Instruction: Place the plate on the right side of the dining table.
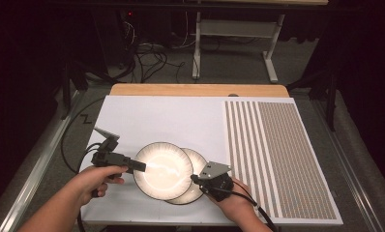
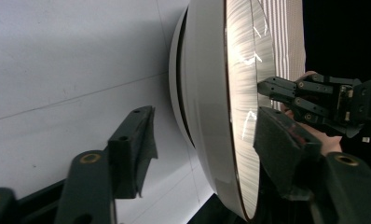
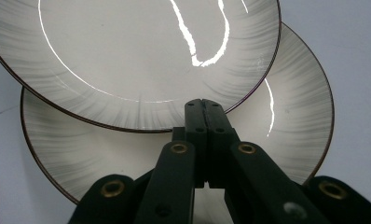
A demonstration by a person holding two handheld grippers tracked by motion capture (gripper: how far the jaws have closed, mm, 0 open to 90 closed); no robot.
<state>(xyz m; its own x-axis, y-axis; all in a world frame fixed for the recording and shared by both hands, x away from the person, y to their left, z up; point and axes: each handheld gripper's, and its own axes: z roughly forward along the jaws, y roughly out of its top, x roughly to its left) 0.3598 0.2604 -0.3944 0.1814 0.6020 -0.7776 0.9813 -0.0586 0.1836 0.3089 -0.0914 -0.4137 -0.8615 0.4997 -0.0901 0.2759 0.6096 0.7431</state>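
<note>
Two overlapping plates (image 1: 164,170) between claws, bare mat (image 1: 147,118) beyond.

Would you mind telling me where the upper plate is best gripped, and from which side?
Grip the upper plate by its thin raised rim, coming in level from its left. There the left gripper has its open jaws astride the edge. On the right it overlaps the lower plate.

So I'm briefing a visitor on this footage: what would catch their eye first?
Two glossy striped plates near the table's front: the upper plate overlaps the lower plate. The left gripper straddles the upper plate's rim, jaws open; the right gripper, jaws closed, points at the plates' right edge.
</note>
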